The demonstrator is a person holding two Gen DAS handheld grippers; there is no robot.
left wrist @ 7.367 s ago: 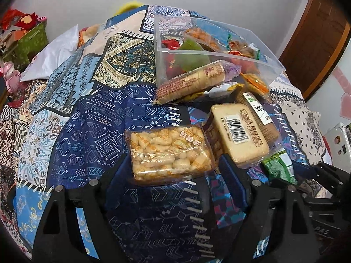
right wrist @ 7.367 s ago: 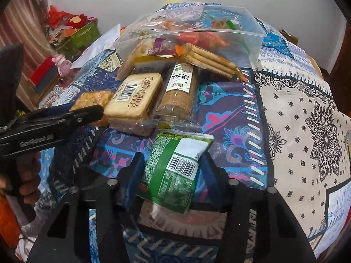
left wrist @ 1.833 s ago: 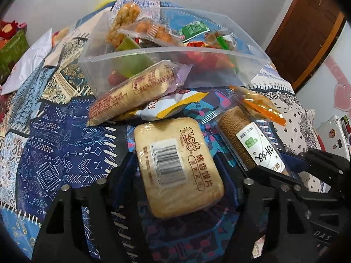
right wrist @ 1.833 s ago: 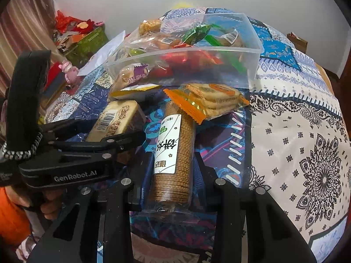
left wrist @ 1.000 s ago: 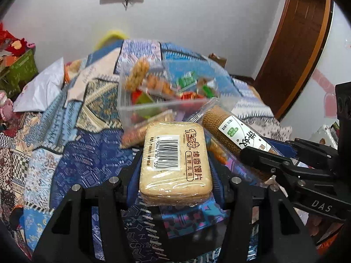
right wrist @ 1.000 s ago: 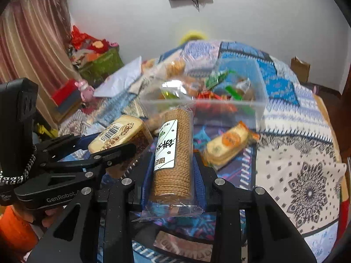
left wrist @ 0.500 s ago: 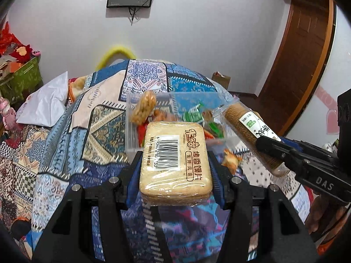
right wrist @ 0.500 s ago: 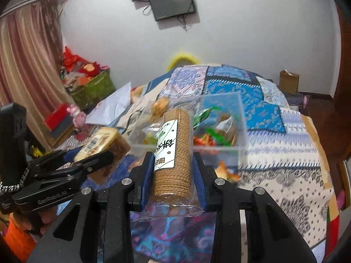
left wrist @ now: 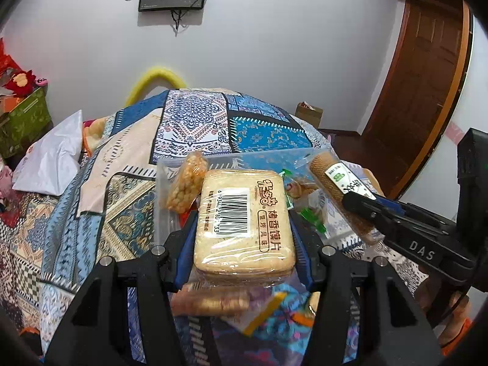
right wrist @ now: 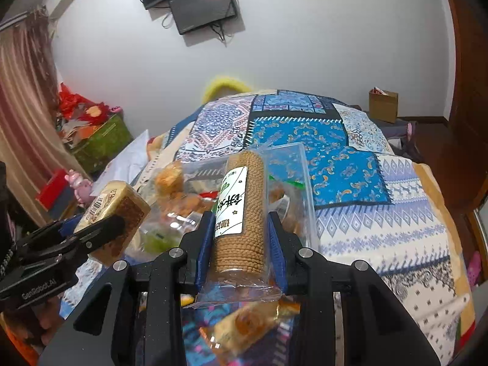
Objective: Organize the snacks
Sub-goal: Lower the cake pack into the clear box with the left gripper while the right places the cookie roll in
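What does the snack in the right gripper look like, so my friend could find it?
Look above the clear plastic bin on the patterned quilt. The right gripper holds a long round roll of brown biscuits in clear wrap. Unlike the flat tan barcoded pack beside it, it has a white and green label.

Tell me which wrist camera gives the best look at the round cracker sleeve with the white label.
The right wrist view: the round cracker sleeve runs up the frame's centre, clamped in the right gripper, label and stacked crackers visible. The left wrist view shows it only at the right edge, slanted, lower part hidden by the gripper.
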